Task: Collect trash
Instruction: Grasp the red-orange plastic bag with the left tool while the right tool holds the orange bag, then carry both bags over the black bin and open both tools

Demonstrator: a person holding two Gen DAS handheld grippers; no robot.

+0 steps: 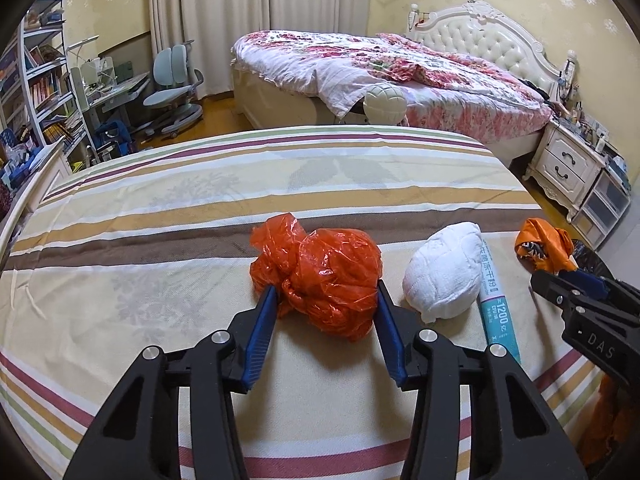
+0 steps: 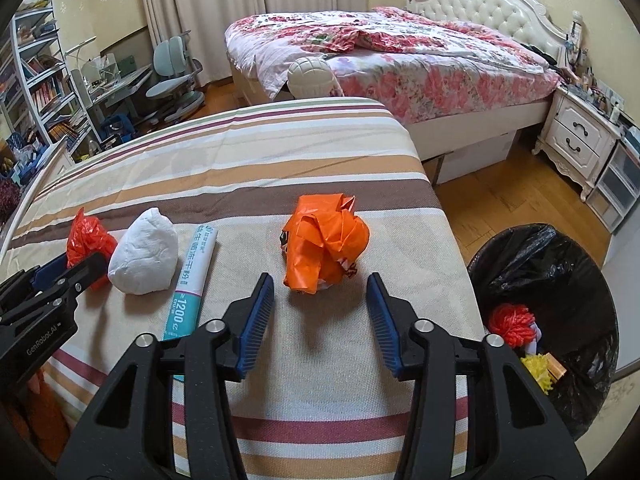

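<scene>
**Two grippers over scattered trash on a striped cloth**

The left gripper (image 1: pixel 326 294) stands spread around a crumpled red plastic bag (image 1: pixel 320 278), one blue pad on each side of the bundle and both close against the plastic; whether they press it cannot be told. The bag lies on the striped tablecloth (image 1: pixel 160 208), a rough ball with a loose flap rising at its far left.

Just right of it sits a white wadded paper lump (image 1: pixel 442 270), touching a teal-and-white tube (image 1: pixel 498 300). The tube lies flat, its long axis running from the near edge of the table away toward the far side, leaning slightly left at the far end; the end printed "1200" points toward the near edge.

The right gripper (image 2: pixel 320 306) is wide apart and holds nothing. Ahead of its fingertips, close but apart from both pads, rests a crumpled orange wrapper (image 2: pixel 324 246), a bunched heap with no clear long axis, near the right edge of the cloth.

Off the table's right side, down on the wooden floor (image 2: pixel 500 200), stands a bin lined with a black bag (image 2: pixel 532 252). Inside it lie a red tangle (image 2: pixel 512 322) and something yellow (image 2: pixel 540 368).
</scene>
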